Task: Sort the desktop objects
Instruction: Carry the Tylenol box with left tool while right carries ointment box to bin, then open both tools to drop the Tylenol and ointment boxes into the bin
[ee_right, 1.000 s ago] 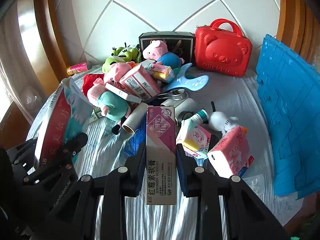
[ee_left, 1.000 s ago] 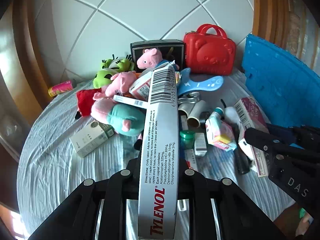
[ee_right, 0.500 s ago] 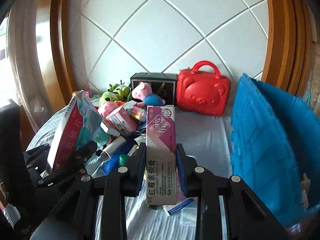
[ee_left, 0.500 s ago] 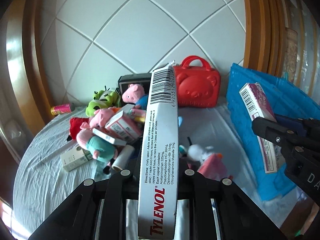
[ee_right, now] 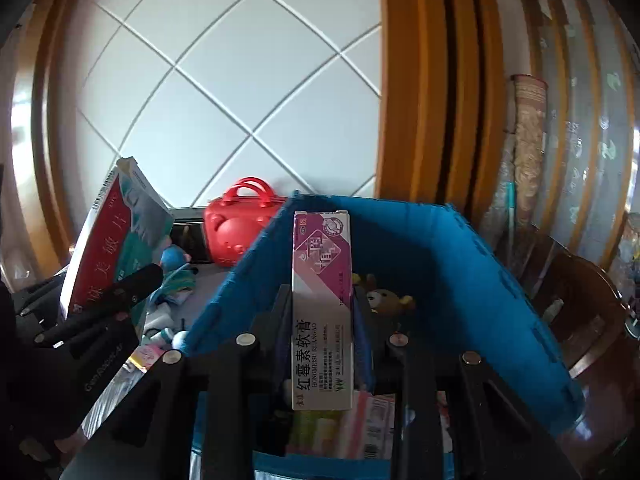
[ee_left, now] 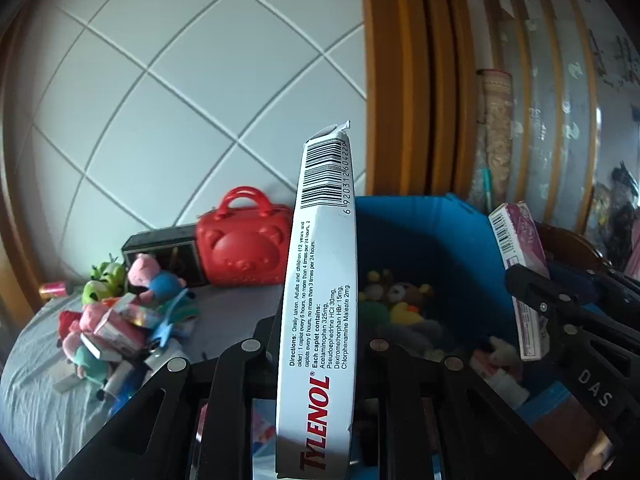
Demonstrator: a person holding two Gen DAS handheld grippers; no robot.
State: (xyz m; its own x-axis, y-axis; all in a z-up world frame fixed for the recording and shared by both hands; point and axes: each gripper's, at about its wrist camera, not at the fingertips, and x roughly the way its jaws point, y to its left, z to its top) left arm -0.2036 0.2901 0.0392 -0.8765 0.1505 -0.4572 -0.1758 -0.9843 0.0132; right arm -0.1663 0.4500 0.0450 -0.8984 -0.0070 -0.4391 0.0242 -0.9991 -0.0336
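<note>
The left hand-held gripper (ee_left: 318,332) is clamped on a white Tylenol box (ee_left: 320,304), which stands up tall between the two fingers with its barcode end on top and the top flap torn open. In the right wrist view the same box (ee_right: 116,240) shows its red and teal face, tilted, out to the left of the bin. The right hand-held gripper (ee_right: 322,320) pinches a pink and white ointment box (ee_right: 322,308), long and narrow with Chinese lettering down its front, held upright above the blue bin (ee_right: 460,264). From the left wrist camera that ointment box (ee_left: 520,280) sits off to the right, over the bin's (ee_left: 432,248) near side.

Inside the bin there are soft toys: a brown bear plush (ee_right: 386,300) against the far wall, with a yellow duck toy (ee_left: 404,312) beside it, and flat packets (ee_right: 360,424) lying on the bottom right under the right hand-held gripper.

Back on the grey-clothed tabletop (ee_left: 36,392), a red bear-shaped case (ee_left: 244,252) stands by the tiled wall next to a black box (ee_left: 160,248). In front of them a heap of pink and green plush toys (ee_left: 120,304) mixed with small cartons waits, well apart from both held boxes.
</note>
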